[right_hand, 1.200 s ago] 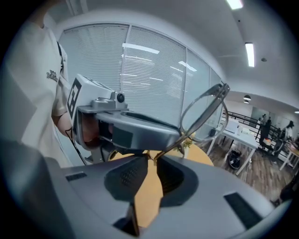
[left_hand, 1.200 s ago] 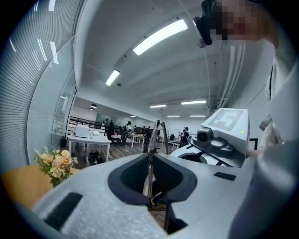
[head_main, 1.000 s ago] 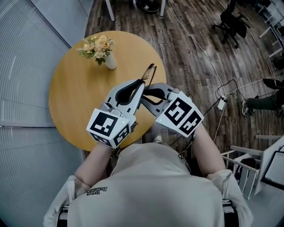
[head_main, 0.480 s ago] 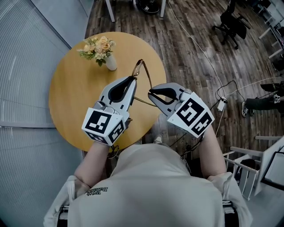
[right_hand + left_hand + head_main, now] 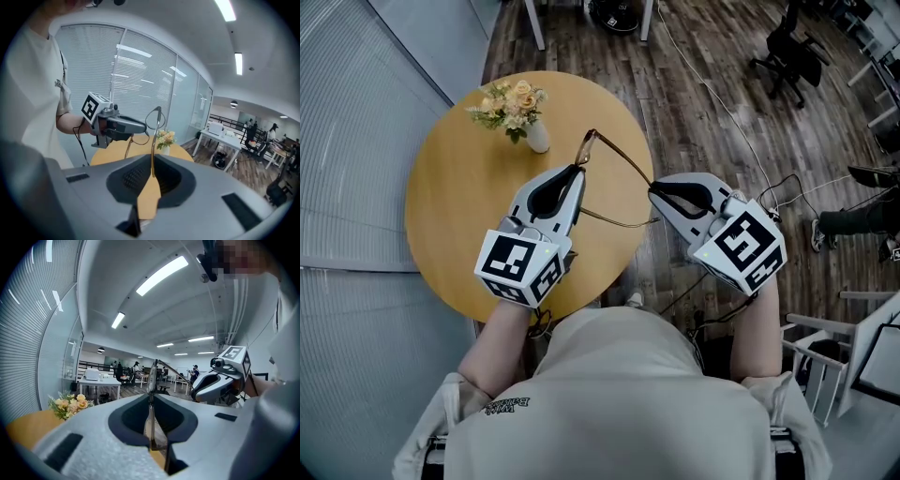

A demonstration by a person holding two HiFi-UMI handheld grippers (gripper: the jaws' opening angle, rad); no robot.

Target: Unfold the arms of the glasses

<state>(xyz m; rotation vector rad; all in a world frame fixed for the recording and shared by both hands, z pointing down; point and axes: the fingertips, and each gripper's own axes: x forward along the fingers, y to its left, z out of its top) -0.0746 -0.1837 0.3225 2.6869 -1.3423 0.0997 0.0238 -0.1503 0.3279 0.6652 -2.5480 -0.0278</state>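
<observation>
Now unfolding one arm over the table
Left gripper clamps glasses, right gripper pinches its tip; next, swing wider

Head view overhead; gripper views close, facing each other, sharing table.

glasses above table, vase behind

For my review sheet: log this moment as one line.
left gripper: shut on glasses frame | right gripper: shut on arm tip | arm: swung out
</observation>
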